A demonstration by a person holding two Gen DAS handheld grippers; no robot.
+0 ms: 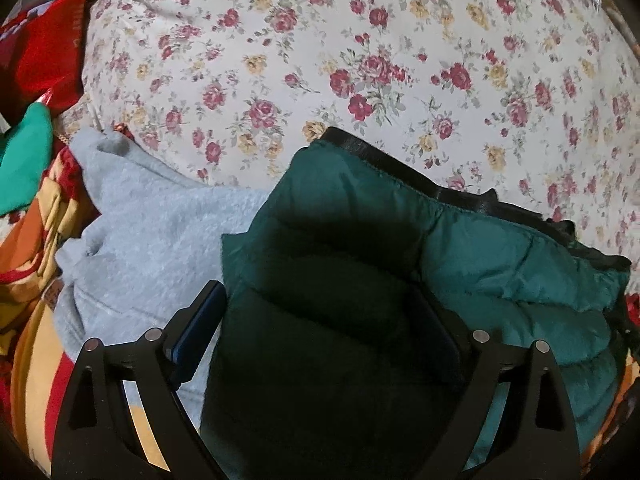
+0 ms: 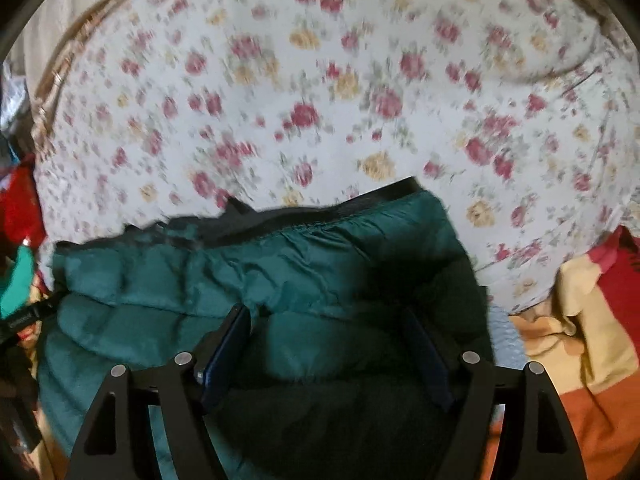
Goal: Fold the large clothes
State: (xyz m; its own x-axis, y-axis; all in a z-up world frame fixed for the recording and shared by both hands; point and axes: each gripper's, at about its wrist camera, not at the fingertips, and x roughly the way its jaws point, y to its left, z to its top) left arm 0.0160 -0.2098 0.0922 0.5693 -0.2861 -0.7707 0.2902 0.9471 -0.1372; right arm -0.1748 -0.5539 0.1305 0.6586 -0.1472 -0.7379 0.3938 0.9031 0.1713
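A dark green puffer jacket (image 1: pixel 500 264) with a black edge trim lies bunched at the near side of a floral sheet (image 1: pixel 320 60). My left gripper (image 1: pixel 320 320) has its fingers spread wide, with a thick fold of the jacket between them. In the right wrist view the same jacket (image 2: pixel 200 280) fills the lower frame, and my right gripper (image 2: pixel 332 340) also has a fold of it between its spread fingers. Both grippers hold the jacket a little above the bedding.
A light grey fleece garment (image 1: pixel 152 240) lies left of the jacket. A red cloth (image 1: pixel 44 48) and a teal cloth (image 1: pixel 24 160) sit at the far left. A striped orange, yellow and red blanket (image 2: pixel 580 340) lies along the near edge.
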